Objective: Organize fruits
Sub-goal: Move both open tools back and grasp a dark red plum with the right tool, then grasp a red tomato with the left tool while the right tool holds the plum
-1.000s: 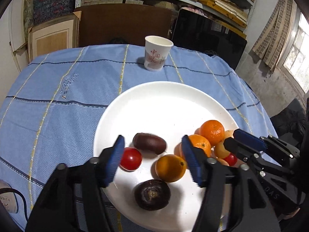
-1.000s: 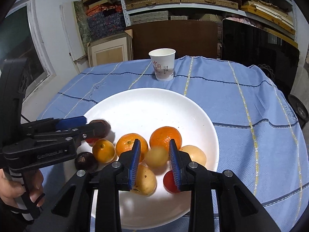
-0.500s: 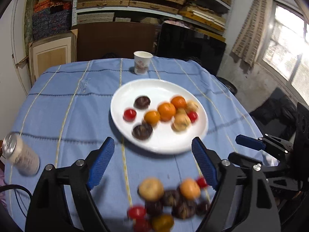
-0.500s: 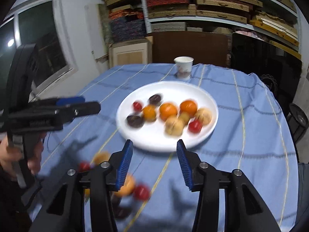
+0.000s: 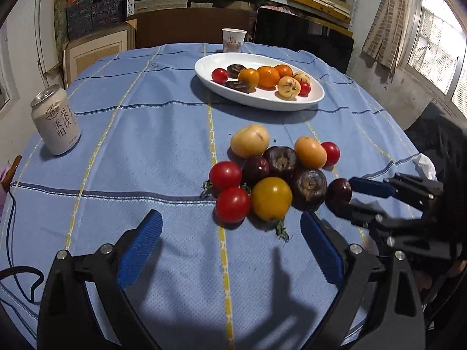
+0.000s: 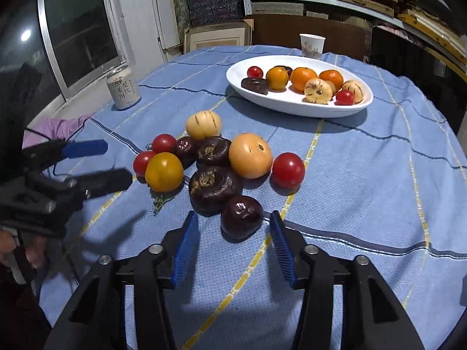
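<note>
A pile of loose fruit lies on the blue cloth: red tomatoes (image 5: 225, 175), a yellow tomato (image 5: 271, 198), dark purple fruits (image 5: 309, 188) and pale yellow ones (image 5: 249, 140). Farther back, a white oval plate (image 5: 262, 106) holds several more fruits. My left gripper (image 5: 230, 221) hovers just in front of the pile, its jaws opening wide with nothing between them. My right gripper (image 6: 233, 215) is closing around the nearest dark purple fruit (image 6: 241, 217); its pads stand on either side without pressing on it. In the left wrist view the right gripper (image 5: 346, 197) reaches in from the right.
A drink can (image 5: 55, 122) stands near the table's left edge, with a dark cable (image 5: 10, 233) hanging there. A paper cup (image 5: 233, 39) is behind the plate. Shelves, boxes and a dark panel line the room beyond. A hand (image 6: 17, 250) holds the left gripper.
Both grippers have pulled back from over the plate to the loose pile at the near side. The left jaws have spread wider. The right jaws have opened from almost shut.
</note>
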Action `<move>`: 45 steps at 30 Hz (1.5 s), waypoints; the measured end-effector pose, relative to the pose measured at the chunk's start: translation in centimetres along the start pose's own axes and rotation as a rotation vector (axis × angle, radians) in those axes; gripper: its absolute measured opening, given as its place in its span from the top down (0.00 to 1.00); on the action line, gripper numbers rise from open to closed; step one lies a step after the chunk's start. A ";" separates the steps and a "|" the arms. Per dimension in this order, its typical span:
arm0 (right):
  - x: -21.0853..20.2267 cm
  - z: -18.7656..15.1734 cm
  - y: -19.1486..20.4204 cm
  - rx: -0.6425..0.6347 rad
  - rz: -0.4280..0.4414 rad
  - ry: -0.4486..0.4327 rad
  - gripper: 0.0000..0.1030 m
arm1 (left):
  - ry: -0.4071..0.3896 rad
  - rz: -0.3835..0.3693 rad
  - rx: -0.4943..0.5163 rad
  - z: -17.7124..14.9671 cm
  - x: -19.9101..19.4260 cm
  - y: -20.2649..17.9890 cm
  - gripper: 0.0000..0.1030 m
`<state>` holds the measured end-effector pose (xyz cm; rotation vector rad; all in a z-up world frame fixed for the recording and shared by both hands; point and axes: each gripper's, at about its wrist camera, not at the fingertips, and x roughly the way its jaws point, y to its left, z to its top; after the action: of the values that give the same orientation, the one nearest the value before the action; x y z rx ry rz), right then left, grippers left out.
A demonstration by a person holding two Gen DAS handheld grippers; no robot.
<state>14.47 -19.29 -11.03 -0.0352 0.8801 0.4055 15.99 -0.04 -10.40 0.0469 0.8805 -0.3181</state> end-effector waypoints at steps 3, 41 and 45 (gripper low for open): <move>0.6 0.1 -0.2 0.017 0.010 0.009 0.59 | 0.007 -0.001 0.001 -0.1 0.0 -0.1 0.09; -3.3 -0.6 -2.2 0.073 0.082 -0.172 0.69 | 0.018 0.065 0.025 0.4 0.8 0.2 0.39; -3.3 -0.6 -2.2 0.075 0.079 -0.173 0.69 | 0.012 0.092 0.017 0.4 0.8 1.1 0.39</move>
<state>12.93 -22.50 -9.24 0.1024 0.7266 0.4425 17.08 0.70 -10.81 0.1053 0.8847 -0.2393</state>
